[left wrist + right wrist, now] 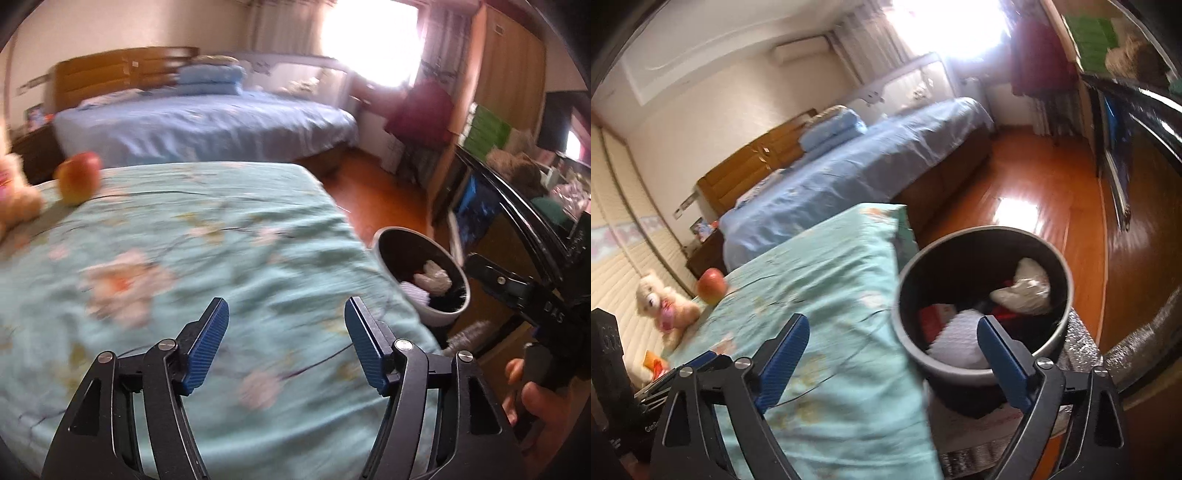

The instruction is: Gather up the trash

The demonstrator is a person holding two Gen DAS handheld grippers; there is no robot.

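Note:
A grey bin with a black inside stands on the floor against the right edge of a bed with a teal flowered cover. In the bin lie crumpled white paper, a white textured piece and something red. My right gripper is open and bare, straddling the bin's near rim and the bed edge. My left gripper is open over the teal cover with nothing between its blue pads. The bin lies to its right. A small orange scrap lies on the bed's left side.
An apple and a plush bear sit at the far left of the teal bed. Beyond stands a second bed in blue sheets. Wooden floor runs right of the bin, beside a dark cabinet. A hand holds the other gripper.

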